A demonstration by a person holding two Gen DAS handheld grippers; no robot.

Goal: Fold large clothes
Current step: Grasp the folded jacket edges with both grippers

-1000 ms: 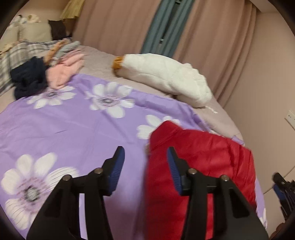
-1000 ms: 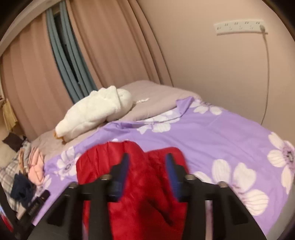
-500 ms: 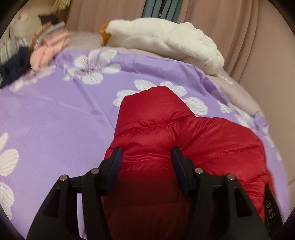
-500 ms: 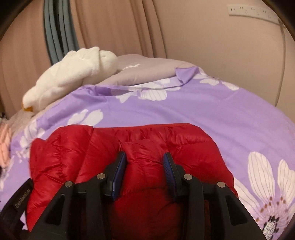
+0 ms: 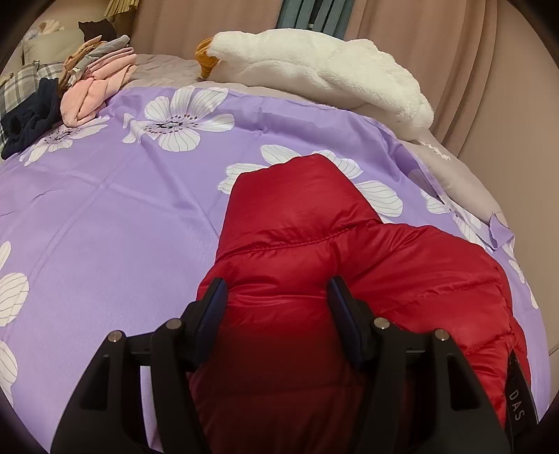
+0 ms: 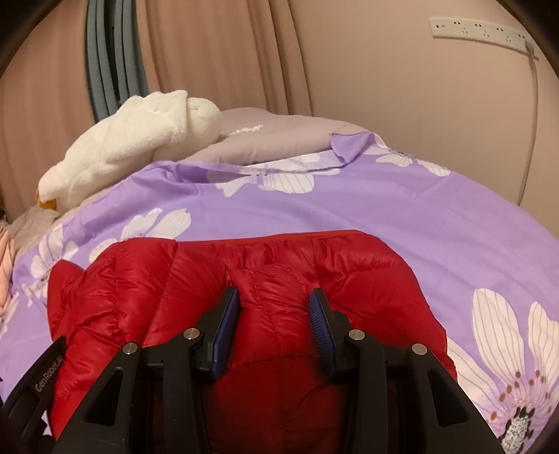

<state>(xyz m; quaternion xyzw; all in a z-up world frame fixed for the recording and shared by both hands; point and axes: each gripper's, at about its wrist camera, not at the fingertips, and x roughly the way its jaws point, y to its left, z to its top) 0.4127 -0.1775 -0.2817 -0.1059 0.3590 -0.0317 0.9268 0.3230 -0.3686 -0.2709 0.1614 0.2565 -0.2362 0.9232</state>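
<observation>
A red puffer jacket [image 5: 297, 216] lies bunched on the purple flowered bedsheet [image 5: 122, 209]. My left gripper [image 5: 277, 297] sits low over the jacket's near left part. Its jaws are opening, and puffy red fabric still bulges between them. In the right wrist view, the right gripper [image 6: 274, 304] is shut on a raised fold of the jacket [image 6: 139, 279], with both blue pads pressed into it. The two grippers are close, side by side at the jacket's near edge. The jacket's underside is hidden.
A white plush toy [image 5: 314, 66] lies along the far side of the bed on a grey cover [image 6: 279, 139]. A pile of pink, grey and dark clothes [image 5: 94, 83] sits at the far left. A wall with a power strip [image 6: 482, 29] borders the bed on the right.
Both grippers have come down towards the bed and the jacket now rests on the sheet. The left jaws stand wider than before. The right jaws keep the same gap.
</observation>
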